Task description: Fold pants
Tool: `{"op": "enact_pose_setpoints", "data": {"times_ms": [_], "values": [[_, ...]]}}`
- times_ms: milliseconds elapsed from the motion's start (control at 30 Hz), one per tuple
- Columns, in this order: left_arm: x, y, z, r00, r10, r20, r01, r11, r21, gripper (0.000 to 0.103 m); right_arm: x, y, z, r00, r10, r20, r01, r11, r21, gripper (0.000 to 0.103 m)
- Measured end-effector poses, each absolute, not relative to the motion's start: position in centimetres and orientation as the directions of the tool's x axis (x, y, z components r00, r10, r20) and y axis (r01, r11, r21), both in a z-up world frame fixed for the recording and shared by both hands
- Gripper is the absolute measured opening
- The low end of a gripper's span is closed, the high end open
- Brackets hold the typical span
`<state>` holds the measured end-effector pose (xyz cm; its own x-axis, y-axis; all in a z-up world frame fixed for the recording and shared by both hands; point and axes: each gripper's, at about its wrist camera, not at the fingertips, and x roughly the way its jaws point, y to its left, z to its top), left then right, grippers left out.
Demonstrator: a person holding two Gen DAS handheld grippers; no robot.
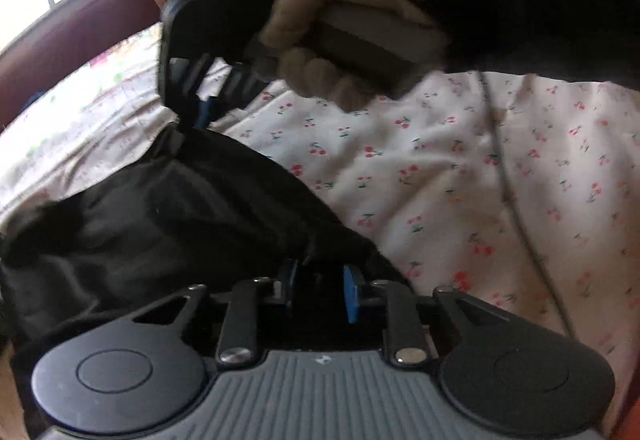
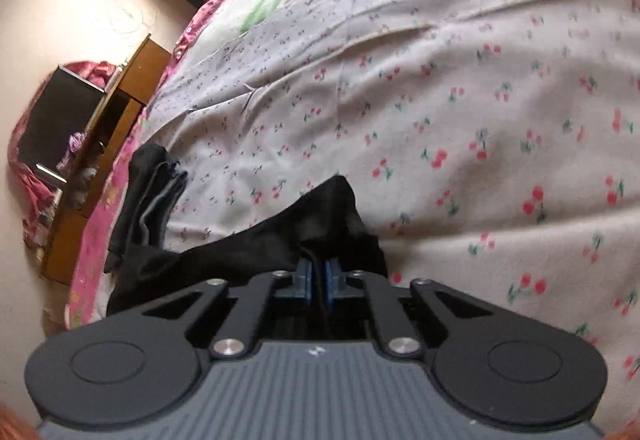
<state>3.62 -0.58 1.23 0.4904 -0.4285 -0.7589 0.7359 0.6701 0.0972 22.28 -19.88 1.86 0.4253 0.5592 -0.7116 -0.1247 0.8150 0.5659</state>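
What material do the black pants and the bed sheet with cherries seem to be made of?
Black pants: apparently a thin, soft woven fabric with a matte finish; it drapes in loose folds between both tongs.
Bed sheet: probably light cotton or a blend, matte, printed with small cherries; fine creases show. The exact fibres cannot be told.

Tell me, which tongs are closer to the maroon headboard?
Right. The right tongs pinch the black pants farther ahead, toward the headboard; the left tongs hold another part of the pants behind them, farther from it.
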Motion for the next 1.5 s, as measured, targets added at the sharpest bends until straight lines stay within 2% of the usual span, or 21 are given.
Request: {"op": "enact_pose_setpoints", "data": {"times_ms": [133,200,300,367,433,500,533,567,633,733,833,933,1167,1500], "values": [[4.0,0.5,1.6,0.469,-0.459,-0.755,0.688,0.726,-0.013,0.036,24.2,-18.0,0.6,0.388,0.52,-0.761,-0.148,0.85,0.506,0.006],[4.5,2.3,3.0,0.464,-0.465,-0.754,0.649,0.757,-0.067,0.038,23.6,-17.3,1.1,0.392,0.5,-0.772,-0.186,0.865,0.465,0.013],[4.2,4.6,5.7,0.499,-0.482,-0.72,0.6,0.792,-0.114,0.052,21.1,-18.1,3.7,0.462,0.476,-0.749,-0.229,0.879,0.418,0.019],[4.0,6.2,7.5,0.557,-0.487,-0.673,0.559,0.819,-0.13,0.068,18.7,-19.0,5.4,0.523,0.443,-0.728,-0.236,0.896,0.376,0.019],[4.3,7.1,7.7,0.622,-0.444,-0.645,0.498,0.86,-0.112,0.078,15.7,-19.3,6.5,0.566,0.412,-0.714,-0.252,0.911,0.326,0.019],[5.2,7.6,6.6,0.651,-0.354,-0.672,0.418,0.906,-0.072,0.078,13.1,-18.9,6.5,0.579,0.402,-0.709,-0.269,0.915,0.3,0.023],[5.9,7.8,5.5,0.64,-0.288,-0.712,0.361,0.931,-0.053,0.078,12.2,-18.7,6.0,0.567,0.403,-0.718,-0.269,0.915,0.3,0.025],[6.4,8.1,4.5,0.617,-0.235,-0.751,0.316,0.948,-0.038,0.078,11.5,-18.4,5.1,0.536,0.41,-0.738,-0.265,0.912,0.314,0.027],[6.5,8.5,3.5,0.603,-0.19,-0.775,0.273,0.962,-0.023,0.078,10.8,-17.8,2.3,0.441,0.393,-0.807,-0.234,0.918,0.319,0.028],[5.5,8.3,4.3,0.63,-0.159,-0.76,0.241,0.97,-0.003,0.078,9.0,-17.4,2.1,0.466,0.352,-0.812,-0.221,0.935,0.278,0.03],[4.8,7.9,4.8,0.644,-0.147,-0.751,0.216,0.976,-0.007,0.078,7.0,-17.8,4.7,0.528,0.39,-0.754,-0.224,0.921,0.319,0.03],[4.2,8.0,5.2,0.657,-0.136,-0.742,0.191,0.982,-0.01,0.078,5.1,-17.0,6.4,0.568,0.381,-0.729,-0.253,0.924,0.286,0.033],[1.6,7.8,6.6,0.708,-0.124,-0.695,0.162,0.987,-0.011,0.086,1.7,-15.4,7.2,0.577,0.421,-0.7,-0.296,0.906,0.302,0.034],[0.2,7.1,7.0,0.741,-0.095,-0.665,0.146,0.989,0.022,0.087,-0.2,-14.7,7.8,0.595,0.42,-0.685,-0.298,0.907,0.297,0.037]]}}
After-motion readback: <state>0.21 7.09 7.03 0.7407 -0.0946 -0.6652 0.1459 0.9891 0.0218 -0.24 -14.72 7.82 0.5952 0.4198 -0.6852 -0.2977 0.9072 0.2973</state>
